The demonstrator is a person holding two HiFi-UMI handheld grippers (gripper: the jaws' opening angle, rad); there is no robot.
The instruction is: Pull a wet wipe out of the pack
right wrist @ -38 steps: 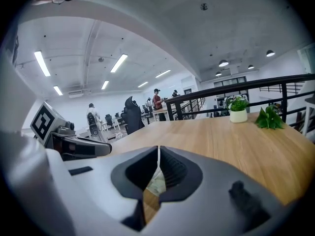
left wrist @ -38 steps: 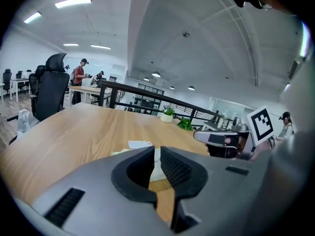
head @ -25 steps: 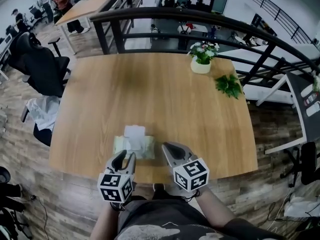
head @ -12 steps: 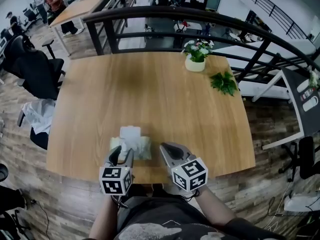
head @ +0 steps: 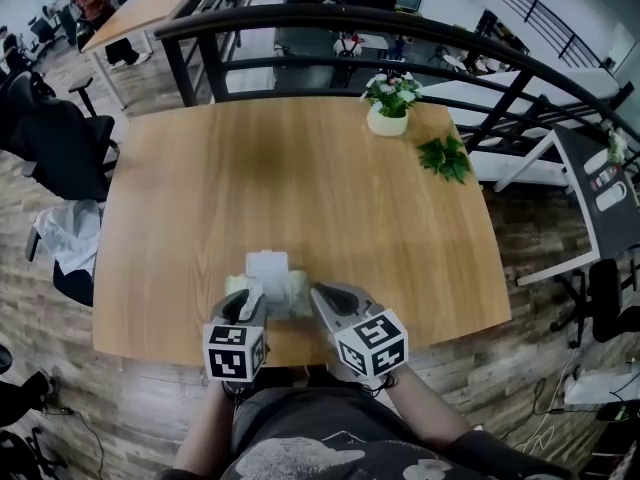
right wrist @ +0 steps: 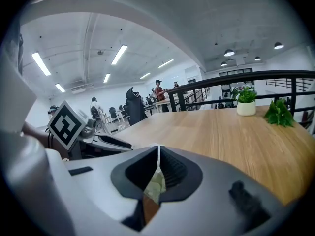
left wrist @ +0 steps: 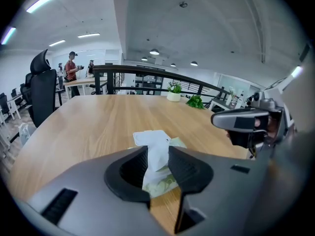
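Note:
A pale green wet wipe pack (head: 292, 293) lies near the front edge of the wooden table (head: 300, 168). A white wipe (head: 267, 266) sticks up from its top. My left gripper (head: 250, 304) reaches over the pack from the near side. In the left gripper view the wipe (left wrist: 152, 140) stands between the jaws of the left gripper (left wrist: 158, 154), which are closing round it. My right gripper (head: 318, 296) sits at the pack's right end. In the right gripper view the right gripper (right wrist: 158, 154) is shut, with a thin edge of the pack (right wrist: 155, 186) pinched between its tips.
A white pot of flowers (head: 388, 118) and a loose green sprig (head: 445, 156) sit at the table's far right. A black railing (head: 400, 28) runs behind the table. A black office chair (head: 50, 128) stands to the left.
The left gripper has moved forward and down, so the wipe now stands between its jaws. The right gripper has shifted left from beside the pack onto the pack's right end.

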